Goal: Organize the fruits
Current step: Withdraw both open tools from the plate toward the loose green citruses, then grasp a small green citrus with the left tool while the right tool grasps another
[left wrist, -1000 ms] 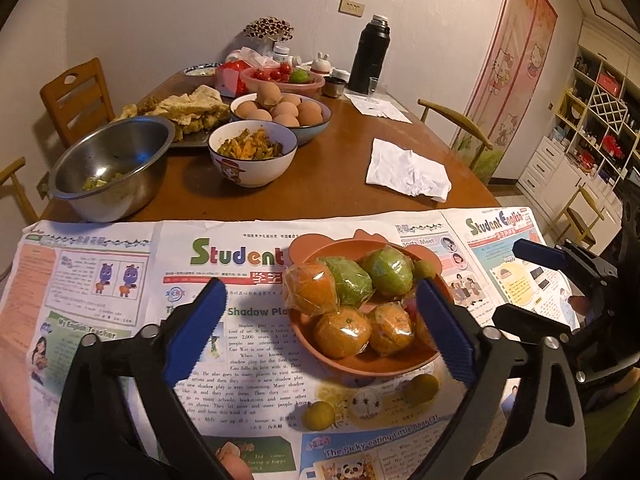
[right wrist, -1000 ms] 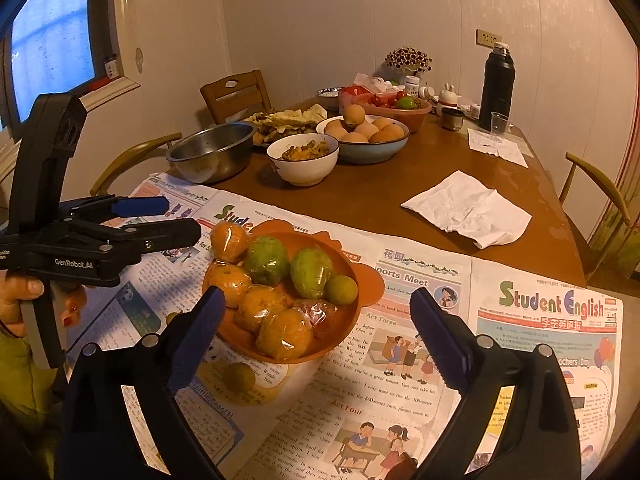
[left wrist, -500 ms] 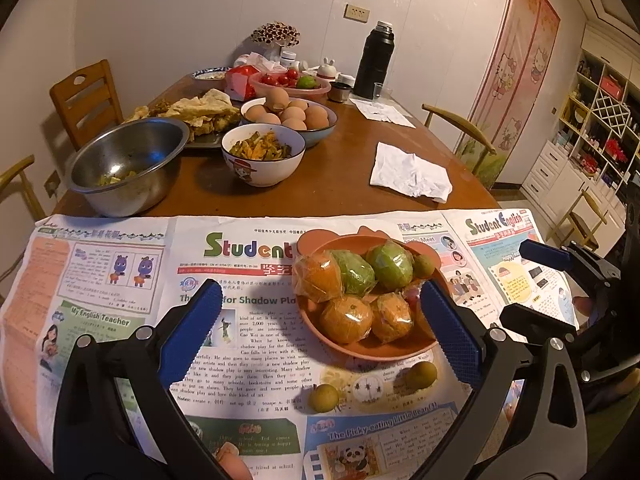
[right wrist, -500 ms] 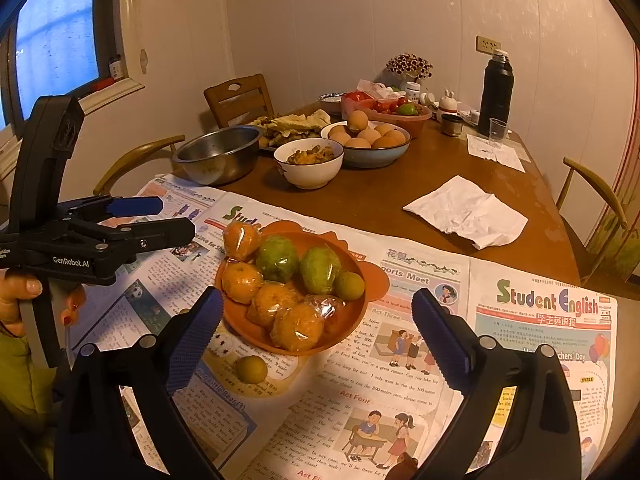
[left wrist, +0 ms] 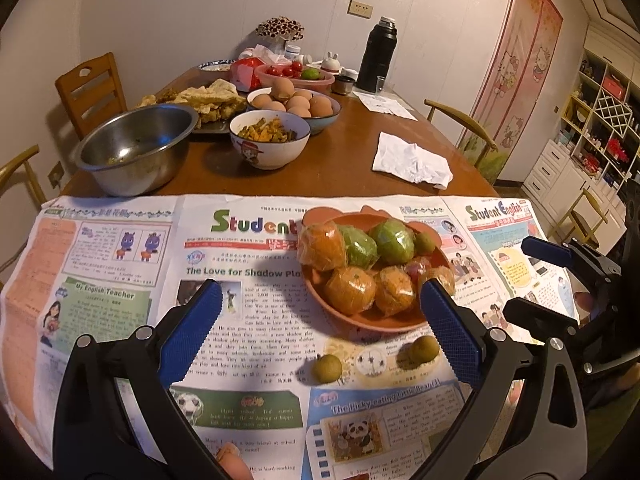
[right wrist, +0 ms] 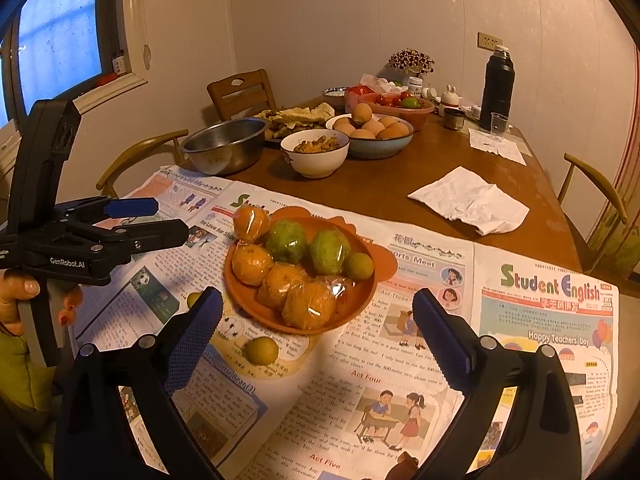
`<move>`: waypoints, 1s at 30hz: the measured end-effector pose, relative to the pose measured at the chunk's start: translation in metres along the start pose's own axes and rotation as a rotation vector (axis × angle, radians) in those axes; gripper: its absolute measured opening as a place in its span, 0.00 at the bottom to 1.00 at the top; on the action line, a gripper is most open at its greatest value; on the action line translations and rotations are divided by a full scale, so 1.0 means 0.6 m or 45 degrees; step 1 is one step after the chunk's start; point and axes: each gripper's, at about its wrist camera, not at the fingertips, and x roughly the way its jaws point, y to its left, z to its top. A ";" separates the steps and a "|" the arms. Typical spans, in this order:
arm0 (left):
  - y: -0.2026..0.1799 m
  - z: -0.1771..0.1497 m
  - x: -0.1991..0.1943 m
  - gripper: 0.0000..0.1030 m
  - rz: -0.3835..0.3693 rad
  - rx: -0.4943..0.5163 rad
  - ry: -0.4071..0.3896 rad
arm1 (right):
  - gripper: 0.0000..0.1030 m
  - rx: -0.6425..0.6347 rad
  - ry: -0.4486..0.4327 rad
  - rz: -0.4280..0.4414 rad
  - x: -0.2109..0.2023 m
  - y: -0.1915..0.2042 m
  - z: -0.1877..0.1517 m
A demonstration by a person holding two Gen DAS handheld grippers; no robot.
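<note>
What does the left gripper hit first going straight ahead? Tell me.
Most likely the orange plate of wrapped fruit. The left gripper is open and empty above the newspaper, and the plate's near rim sits between its fingers. Depth is unclear; if it angles down, a small loose fruit comes first.

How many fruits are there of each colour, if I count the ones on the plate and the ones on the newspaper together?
Wrapped orange fruits: 4
Wrapped green fruits: 2
Wrapped reddish fruit: 1
Small yellow-green round fruits: 3 (1 on the plate, 2 on the newspaper)
Total: 10
</note>
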 end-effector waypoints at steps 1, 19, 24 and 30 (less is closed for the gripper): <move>0.000 -0.003 0.000 0.90 0.000 0.000 0.003 | 0.93 -0.001 0.003 0.000 0.000 0.001 -0.002; 0.008 -0.045 -0.003 0.90 0.023 -0.012 0.045 | 0.93 -0.013 0.050 0.023 0.007 0.020 -0.032; 0.012 -0.055 -0.002 0.90 0.025 -0.019 0.058 | 0.93 -0.007 0.072 0.023 0.012 0.021 -0.042; 0.013 -0.072 0.004 0.90 0.020 -0.011 0.087 | 0.93 -0.010 0.090 0.024 0.015 0.023 -0.052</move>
